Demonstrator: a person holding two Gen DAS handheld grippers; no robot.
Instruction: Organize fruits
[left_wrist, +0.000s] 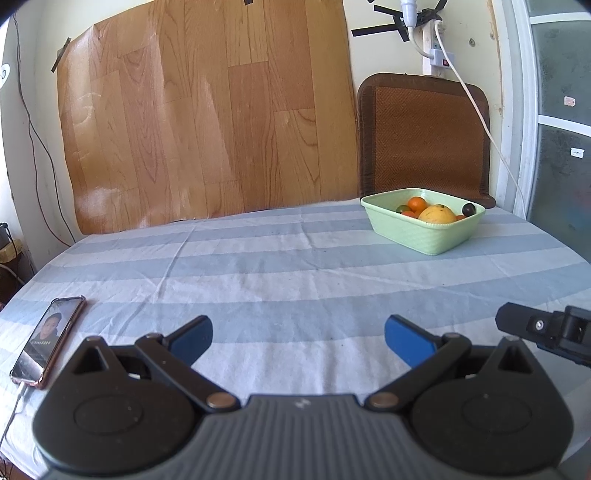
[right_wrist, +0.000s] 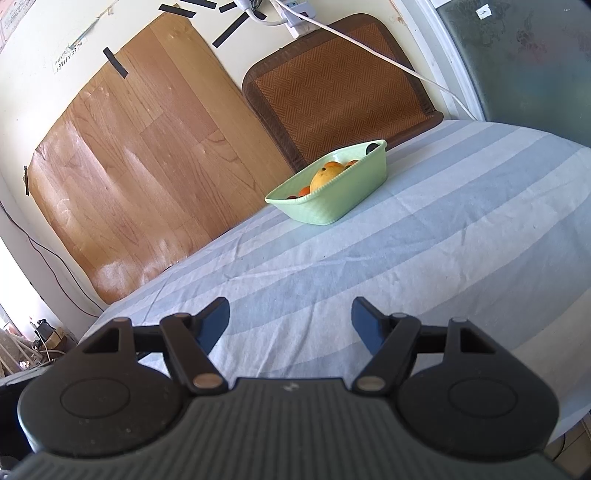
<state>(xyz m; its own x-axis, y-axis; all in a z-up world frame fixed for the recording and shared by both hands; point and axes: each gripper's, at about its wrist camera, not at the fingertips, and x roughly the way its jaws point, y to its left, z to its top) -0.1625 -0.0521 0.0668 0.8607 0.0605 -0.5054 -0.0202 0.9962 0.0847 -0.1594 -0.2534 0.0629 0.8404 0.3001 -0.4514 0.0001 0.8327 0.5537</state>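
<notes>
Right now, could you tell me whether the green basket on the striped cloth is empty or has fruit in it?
It has fruit in it. The green basket holds a large yellow fruit, small orange fruits and a dark round one near its rim.

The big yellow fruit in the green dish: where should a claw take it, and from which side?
Probably from above, across the domed top of the yellow fruit. It rises over the rim of the green dish, whose walls and the smaller fruits beside it block any side approach.
</notes>
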